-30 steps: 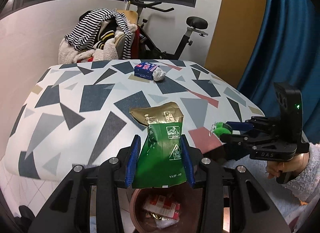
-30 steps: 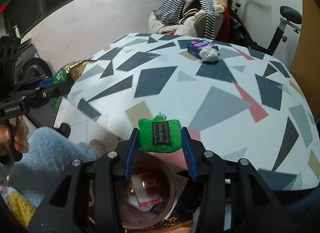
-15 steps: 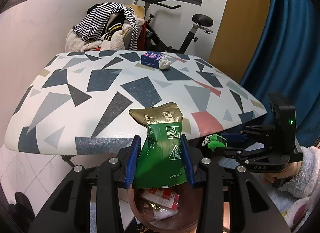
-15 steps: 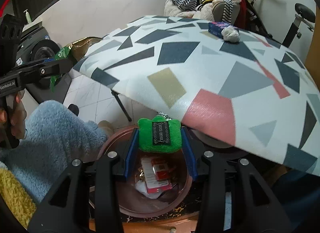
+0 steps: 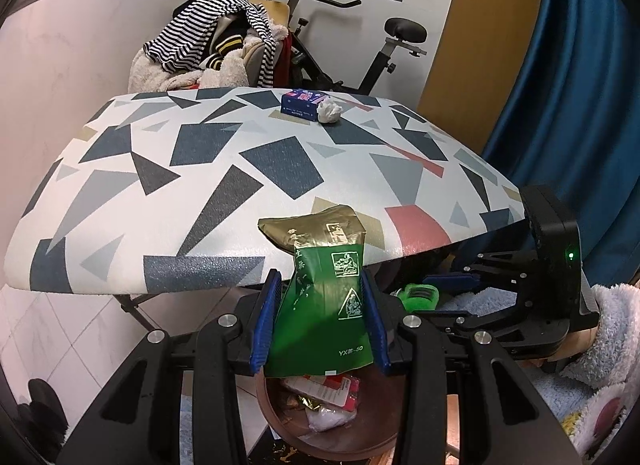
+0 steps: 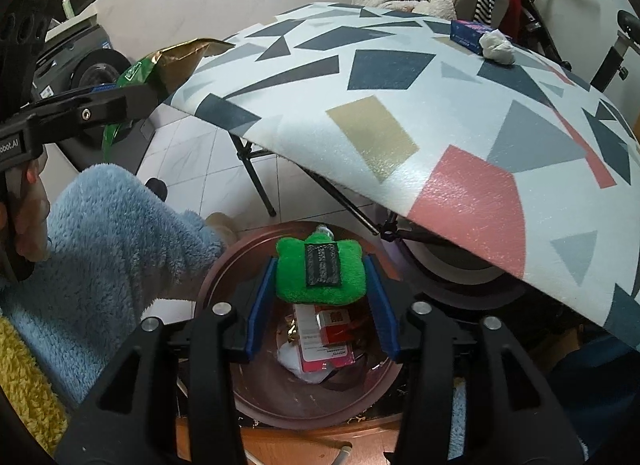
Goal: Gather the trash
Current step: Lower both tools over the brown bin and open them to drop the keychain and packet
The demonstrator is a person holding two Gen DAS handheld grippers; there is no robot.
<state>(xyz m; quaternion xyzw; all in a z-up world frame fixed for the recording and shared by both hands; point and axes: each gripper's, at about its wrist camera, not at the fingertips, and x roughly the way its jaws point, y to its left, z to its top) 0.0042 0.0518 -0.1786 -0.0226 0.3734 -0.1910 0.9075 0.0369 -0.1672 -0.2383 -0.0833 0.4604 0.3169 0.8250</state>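
Observation:
My left gripper (image 5: 320, 321) is shut on a green and gold foil bag (image 5: 324, 297), held upright above the brown round bin (image 5: 280, 425) below the table's front edge. My right gripper (image 6: 320, 297) hangs over the same bin (image 6: 224, 265). A green plush keychain (image 6: 320, 273) sits between its blue pads; the jaws look slightly wider than the plush, so the hold is unclear. The bin holds a red and white packet (image 6: 324, 341) and wrappers. The right gripper also shows in the left wrist view (image 5: 440, 289), and the left gripper shows in the right wrist view (image 6: 132, 93).
The patterned table (image 5: 240, 169) carries a blue box (image 5: 300, 105) and a crumpled white tissue (image 5: 329, 112) at its far edge. Behind stand a clothes-heaped chair (image 5: 216, 53) and an exercise bike (image 5: 384, 45). A blue curtain (image 5: 560, 105) hangs at the right.
Both grippers have moved down and back off the table's edge to above the bin. The right jaws look a little wider around the plush than before.

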